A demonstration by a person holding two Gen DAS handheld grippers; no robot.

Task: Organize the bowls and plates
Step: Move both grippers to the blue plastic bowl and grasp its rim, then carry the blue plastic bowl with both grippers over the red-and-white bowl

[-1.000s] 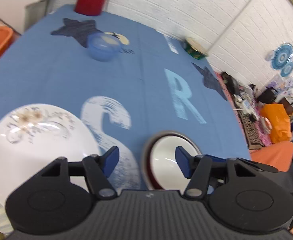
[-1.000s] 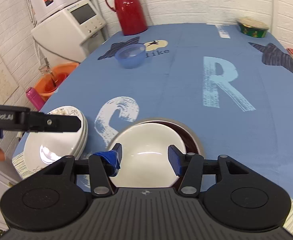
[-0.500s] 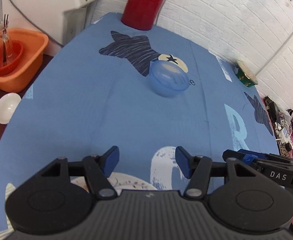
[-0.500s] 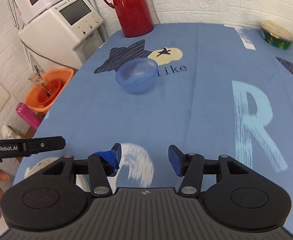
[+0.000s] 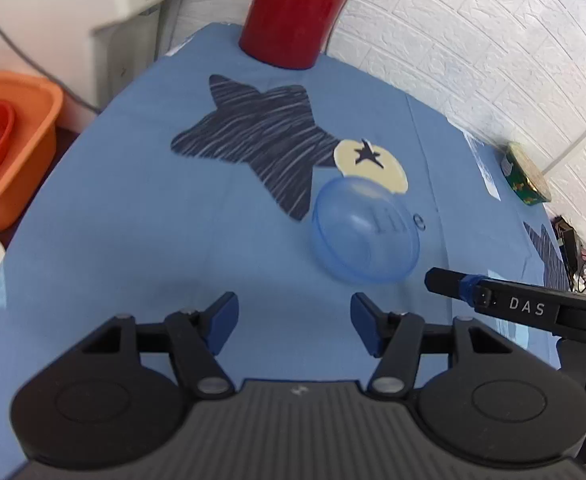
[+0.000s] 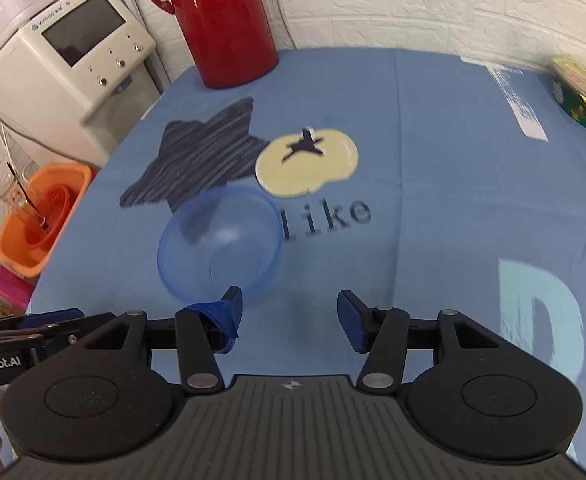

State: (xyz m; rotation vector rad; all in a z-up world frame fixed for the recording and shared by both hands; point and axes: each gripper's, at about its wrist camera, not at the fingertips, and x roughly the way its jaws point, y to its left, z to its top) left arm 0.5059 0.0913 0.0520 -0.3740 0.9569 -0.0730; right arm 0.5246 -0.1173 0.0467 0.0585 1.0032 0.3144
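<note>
Both my grippers are spread wide and empty: the left gripper [image 5: 294, 322] has the blue bowl [image 5: 365, 230] ahead and a little to its right. From my right gripper [image 6: 289, 318], the bowl sits just ahead, beside my left fingertip [image 6: 229, 312], on the blue tablecloth [image 6: 433, 208].

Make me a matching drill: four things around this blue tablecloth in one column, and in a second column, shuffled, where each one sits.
Things:
1. blue bowl
2. red thermos
3. green tin
4. orange basin

Places:
A. off the table's left edge, lower down
B. far right part of the table
C. by the word "Like", ahead of both open grippers
D. far end, near the brick wall

Pairs: 1-C, 2-D, 3-B, 4-A
</note>
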